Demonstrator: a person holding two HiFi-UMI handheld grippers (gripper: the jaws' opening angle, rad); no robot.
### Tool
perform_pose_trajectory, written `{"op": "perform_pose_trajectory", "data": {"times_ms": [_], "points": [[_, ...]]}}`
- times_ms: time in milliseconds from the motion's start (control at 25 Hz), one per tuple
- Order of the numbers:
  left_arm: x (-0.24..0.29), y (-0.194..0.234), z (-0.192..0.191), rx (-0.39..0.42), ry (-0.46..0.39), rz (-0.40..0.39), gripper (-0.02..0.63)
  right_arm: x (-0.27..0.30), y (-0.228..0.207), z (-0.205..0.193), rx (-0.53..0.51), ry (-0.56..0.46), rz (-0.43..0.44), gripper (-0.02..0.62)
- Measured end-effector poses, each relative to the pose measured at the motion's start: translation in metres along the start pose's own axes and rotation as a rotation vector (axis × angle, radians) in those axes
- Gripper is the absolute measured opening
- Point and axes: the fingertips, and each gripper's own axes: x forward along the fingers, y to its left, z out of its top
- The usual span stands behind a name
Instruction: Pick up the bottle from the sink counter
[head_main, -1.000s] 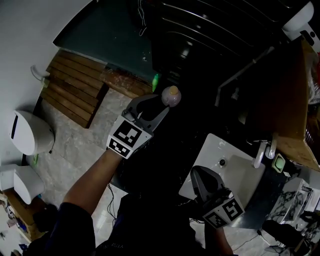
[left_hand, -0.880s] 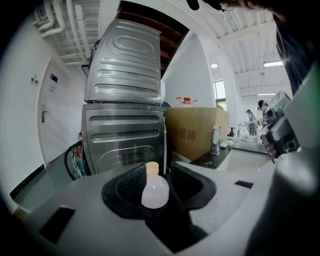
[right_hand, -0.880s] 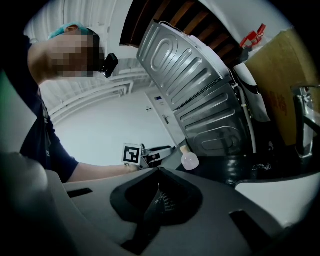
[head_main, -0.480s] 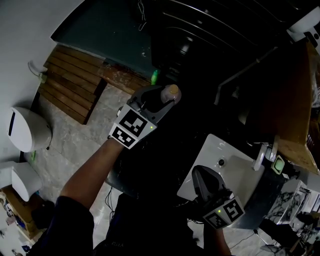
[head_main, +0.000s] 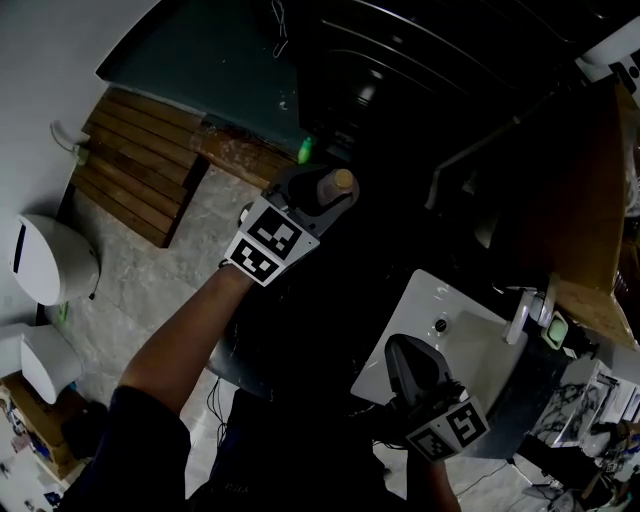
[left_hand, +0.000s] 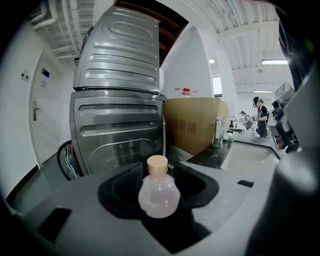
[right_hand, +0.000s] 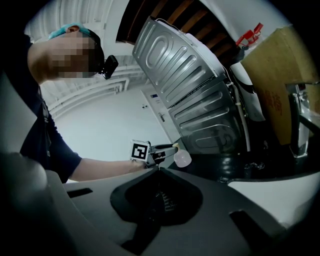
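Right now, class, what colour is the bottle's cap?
Tan cap, clearest in the left gripper view.

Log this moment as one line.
left gripper: jaws opening, bottle between them | right gripper: shut, empty, near sink

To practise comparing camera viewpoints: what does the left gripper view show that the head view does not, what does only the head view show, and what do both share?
Only the left gripper view: a white door and a lit ceiling lamp. Only the head view: the wooden slat mat, the person's left forearm and the right gripper. Both: the tan-capped bottle between the left gripper's jaws, which are opening, pads apparently off it.
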Motion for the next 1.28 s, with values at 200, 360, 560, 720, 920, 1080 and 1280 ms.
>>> {"op": "perform_pose_trajectory", "data": {"times_ms": [200, 360, 560, 720, 920, 1080, 1280], "points": [[0.008, 0.004, -0.004, 0.003, 0.006, -0.006, 0.189, 0.001, -0.003, -0.003, 0.003, 0.009, -0.006, 0.026], [0.012, 0.007, -0.006, 0.007, 0.011, -0.016, 0.189, 0.003, -0.004, -0.007, 0.006, 0.017, -0.008, 0.026], [0.017, 0.005, -0.006, 0.010, 0.012, -0.027, 0.189, 0.004, -0.006, -0.009, 0.011, 0.021, -0.007, 0.026], [0.020, 0.006, -0.007, 0.011, 0.011, -0.028, 0.189, 0.004, -0.009, -0.010, 0.016, 0.024, -0.008, 0.026], [0.023, 0.006, -0.008, 0.007, 0.004, -0.028, 0.189, 0.005, -0.012, -0.012, 0.023, 0.029, -0.010, 0.026], [0.024, 0.003, -0.008, 0.006, -0.004, -0.030, 0.178, 0.004, -0.015, -0.012, 0.023, 0.031, -0.007, 0.026], [0.023, 0.002, -0.008, 0.002, -0.014, -0.027, 0.158, 0.005, -0.014, -0.011, 0.026, 0.029, -0.003, 0.026]]}}
